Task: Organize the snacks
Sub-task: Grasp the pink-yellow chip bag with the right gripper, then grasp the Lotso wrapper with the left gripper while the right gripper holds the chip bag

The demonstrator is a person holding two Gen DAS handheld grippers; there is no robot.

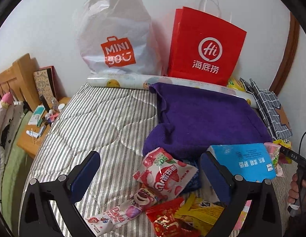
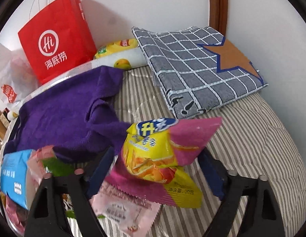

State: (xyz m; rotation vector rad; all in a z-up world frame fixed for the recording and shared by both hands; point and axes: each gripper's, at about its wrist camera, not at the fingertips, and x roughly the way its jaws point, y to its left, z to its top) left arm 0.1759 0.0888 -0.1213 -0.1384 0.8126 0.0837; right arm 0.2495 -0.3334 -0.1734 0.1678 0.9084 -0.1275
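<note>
Left gripper (image 1: 150, 174) spread over strawberry gummy packet (image 1: 165, 172), right gripper (image 2: 155, 167) straddling yellow-pink chip bag (image 2: 162, 154), grip unclear, checked cushion (image 2: 198, 67) at two o'clock, right view only

Even, soft indoor light — bags cast faint shadows on the wall (image 1: 44, 19). Fisheye bending, dark corners; right-wrist foreground snack packets (image 2: 160, 154) motion-blurred.

Premises: a bedroom in a private home. Evidence: a bed with a striped quilt (image 1: 105, 118) and wooden headboard (image 1: 12, 81); a bedside table (image 1: 37, 136) cluttered with toiletries; a folded checked blanket (image 2: 194, 67); a purple towel (image 1: 204, 118); shop carrier bags, one red (image 1: 206, 47), against the plain white wall.
</note>
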